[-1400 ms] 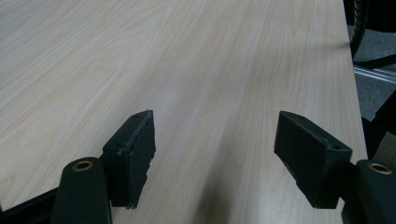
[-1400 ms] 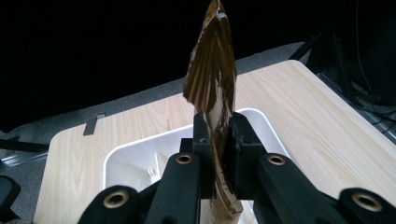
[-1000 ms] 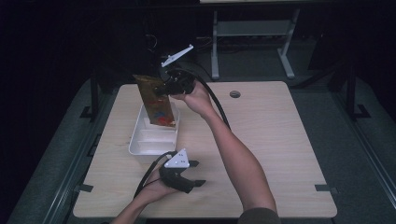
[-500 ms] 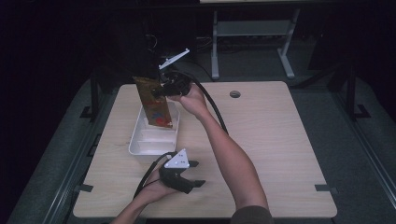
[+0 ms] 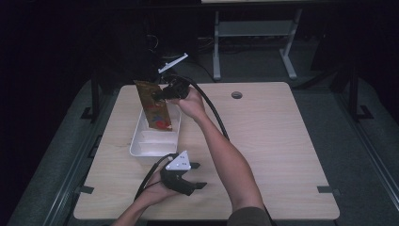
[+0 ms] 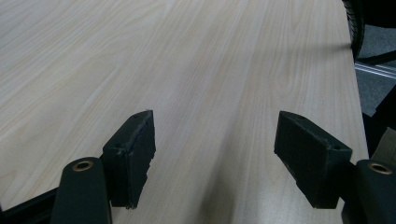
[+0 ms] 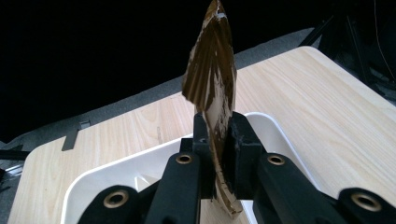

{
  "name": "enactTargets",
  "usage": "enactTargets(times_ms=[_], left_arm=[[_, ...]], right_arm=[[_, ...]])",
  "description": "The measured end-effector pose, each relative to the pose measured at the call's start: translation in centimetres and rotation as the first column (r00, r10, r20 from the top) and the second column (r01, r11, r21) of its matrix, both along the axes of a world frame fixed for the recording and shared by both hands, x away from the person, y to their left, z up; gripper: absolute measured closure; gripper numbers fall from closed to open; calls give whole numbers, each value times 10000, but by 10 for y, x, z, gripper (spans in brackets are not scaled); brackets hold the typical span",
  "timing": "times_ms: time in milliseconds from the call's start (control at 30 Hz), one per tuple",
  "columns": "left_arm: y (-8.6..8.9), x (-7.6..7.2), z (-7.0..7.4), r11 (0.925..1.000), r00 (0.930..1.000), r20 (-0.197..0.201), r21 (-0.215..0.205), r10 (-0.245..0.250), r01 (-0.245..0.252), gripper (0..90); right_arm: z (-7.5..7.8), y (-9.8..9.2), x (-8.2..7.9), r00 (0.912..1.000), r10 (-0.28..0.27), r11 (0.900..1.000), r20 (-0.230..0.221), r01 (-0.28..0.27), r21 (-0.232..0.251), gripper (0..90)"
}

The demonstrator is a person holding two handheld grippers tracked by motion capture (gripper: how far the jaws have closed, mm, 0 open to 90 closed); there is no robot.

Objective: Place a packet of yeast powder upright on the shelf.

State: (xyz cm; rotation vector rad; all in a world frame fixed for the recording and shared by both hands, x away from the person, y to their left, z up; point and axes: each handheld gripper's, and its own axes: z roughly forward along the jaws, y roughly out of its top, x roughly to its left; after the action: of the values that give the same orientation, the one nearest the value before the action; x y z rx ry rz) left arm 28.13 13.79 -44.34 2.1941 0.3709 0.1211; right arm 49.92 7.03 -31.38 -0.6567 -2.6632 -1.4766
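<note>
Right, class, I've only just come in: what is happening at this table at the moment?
A person works at a wooden table with hand-held tongs in each hand. The right tongs are shut on a brown foil snack packet, holding it upright over a white tray near the table's far left. The packet is not yet resting in the tray as far as the high view shows. The left tongs lie open and empty on the near edge of the table.

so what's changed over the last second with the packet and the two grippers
The right gripper, shut on the brown packet, has come down a little, bringing the packet's lower end closer to the white tray. The grip is unchanged. The left gripper stayed open on the table beside the tray.
</note>
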Motion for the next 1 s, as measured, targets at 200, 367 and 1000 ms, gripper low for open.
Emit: enactTargets(times_ms=[200,367,1000], left_arm=[[0,-1,-1,10000,10000,6,34,-5,5,288],[0,0,-1,10000,10000,-7,7,22,-22,288],[-1,0,-2,10000,10000,23,85,0,0,288]], right_arm=[[-11,5,2,9999,-52,9999,-114,51,-126,829],[-21,5,3,9994,-160,9997,-303,155,-171,828],[-46,-2,8,9943,-406,9992,-987,411,26,798]])
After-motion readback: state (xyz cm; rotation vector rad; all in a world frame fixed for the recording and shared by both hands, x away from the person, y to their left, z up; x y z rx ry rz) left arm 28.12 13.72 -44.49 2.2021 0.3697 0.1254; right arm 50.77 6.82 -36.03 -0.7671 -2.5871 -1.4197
